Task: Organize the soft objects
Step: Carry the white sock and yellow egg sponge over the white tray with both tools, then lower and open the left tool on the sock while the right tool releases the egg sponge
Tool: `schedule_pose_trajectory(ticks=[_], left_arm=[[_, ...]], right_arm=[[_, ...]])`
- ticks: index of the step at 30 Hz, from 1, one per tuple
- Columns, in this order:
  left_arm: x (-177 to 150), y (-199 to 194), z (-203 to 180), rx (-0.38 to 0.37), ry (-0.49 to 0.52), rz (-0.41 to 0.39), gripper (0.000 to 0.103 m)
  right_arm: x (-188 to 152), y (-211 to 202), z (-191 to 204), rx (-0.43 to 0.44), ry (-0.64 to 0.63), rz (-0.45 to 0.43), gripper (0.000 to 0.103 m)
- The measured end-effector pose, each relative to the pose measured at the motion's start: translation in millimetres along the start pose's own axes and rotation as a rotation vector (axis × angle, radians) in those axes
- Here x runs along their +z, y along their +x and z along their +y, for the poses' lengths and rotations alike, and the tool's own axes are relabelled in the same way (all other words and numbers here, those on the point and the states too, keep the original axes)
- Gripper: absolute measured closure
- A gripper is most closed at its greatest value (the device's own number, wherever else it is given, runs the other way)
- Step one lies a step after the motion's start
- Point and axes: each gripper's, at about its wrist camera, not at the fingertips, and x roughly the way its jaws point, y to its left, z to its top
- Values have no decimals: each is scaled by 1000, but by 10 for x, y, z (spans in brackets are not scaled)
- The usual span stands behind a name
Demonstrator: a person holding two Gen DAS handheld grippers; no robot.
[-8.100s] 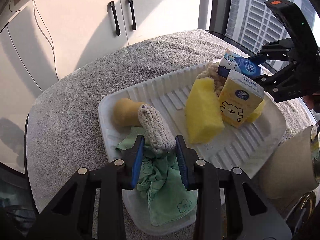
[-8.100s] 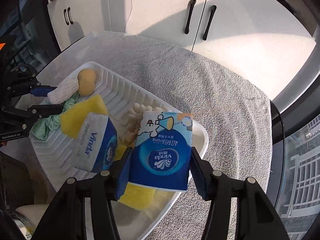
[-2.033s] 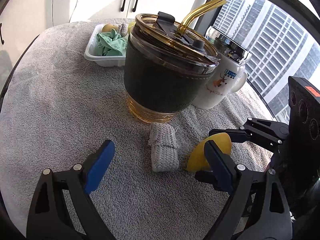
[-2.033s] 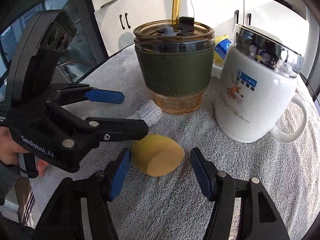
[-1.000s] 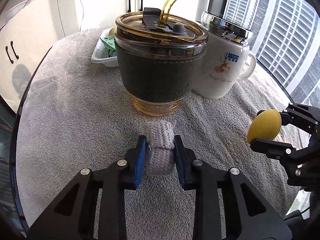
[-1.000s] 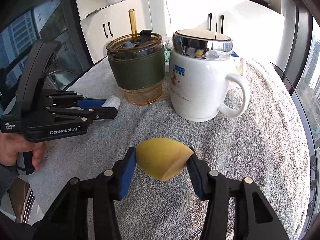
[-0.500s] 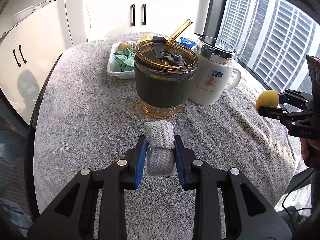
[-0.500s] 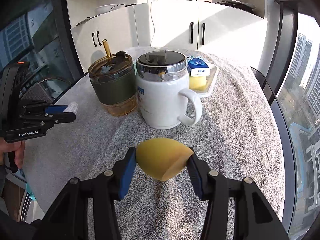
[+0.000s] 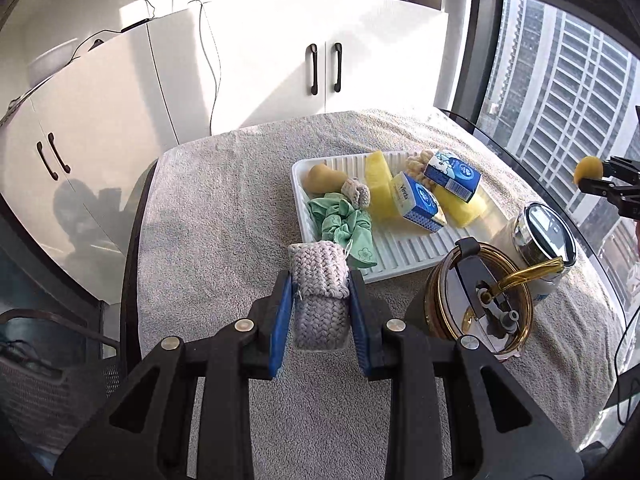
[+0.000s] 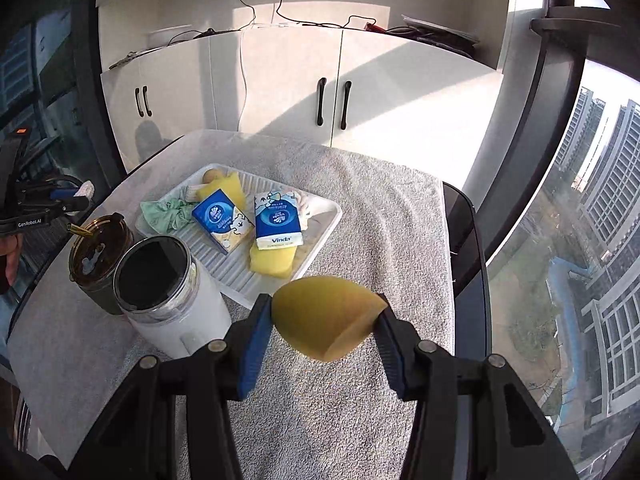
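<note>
My left gripper (image 9: 319, 300) is shut on a grey knitted roll (image 9: 318, 292), held in the air short of the white ribbed tray (image 9: 408, 252). The tray holds a green cloth (image 9: 344, 224), a second knitted roll (image 9: 356, 192), a tan sponge (image 9: 322, 178), yellow sponges (image 9: 378, 184) and two blue tissue packs (image 9: 418, 202). My right gripper (image 10: 323, 322) is shut on a yellow egg-shaped sponge (image 10: 324, 318), raised above the table near the tray's (image 10: 320, 236) near corner. That gripper with its sponge (image 9: 587, 168) also shows at the left wrist view's right edge.
A dark tumbler with an amber straw (image 9: 480, 300) and a white lidded mug (image 9: 544, 240) stand beside the tray on the grey towel-covered table (image 9: 220, 208). White cabinets (image 9: 280, 80) stand behind. A window lies to the right. A hand (image 10: 8, 256) holds the left gripper.
Both grippers rose and moved forward with their loads. The tumbler and mug slid from ahead of me to below and beside me, and the tray came into full view.
</note>
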Motion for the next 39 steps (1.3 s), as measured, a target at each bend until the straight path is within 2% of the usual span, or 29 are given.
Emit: schedule_pose_trajectory(ticks=[6,12,14,18,22,26,30,39], left_arm=[[535,496,39,-41,49,25,77],[679,986,-154,-106,134,80,77],[656,1117,-216,-114,160,99,77],[616,1298,-194,-133,150,126,77],[582,1386,-157,-145,143,133,77],[557,1410,-148,-155,138,140,77],[431,1438,-172,-145,143,154,76],[282,1312,-109,-164,82,168,76]], right_arm=[[685,471,60,54,-93,26,50],[1059,1070,356,130,-177,94,50],[1105,1278,477,143,-213,119,50],[1160,1620,624,177,-249,171,50],[1203,1819,718,202,-281,196,50],[1195,2003,811,191,-317,231,50],[1180,2101,883,190,-343,246,50],[1136,2163,936,197,-358,268,47]])
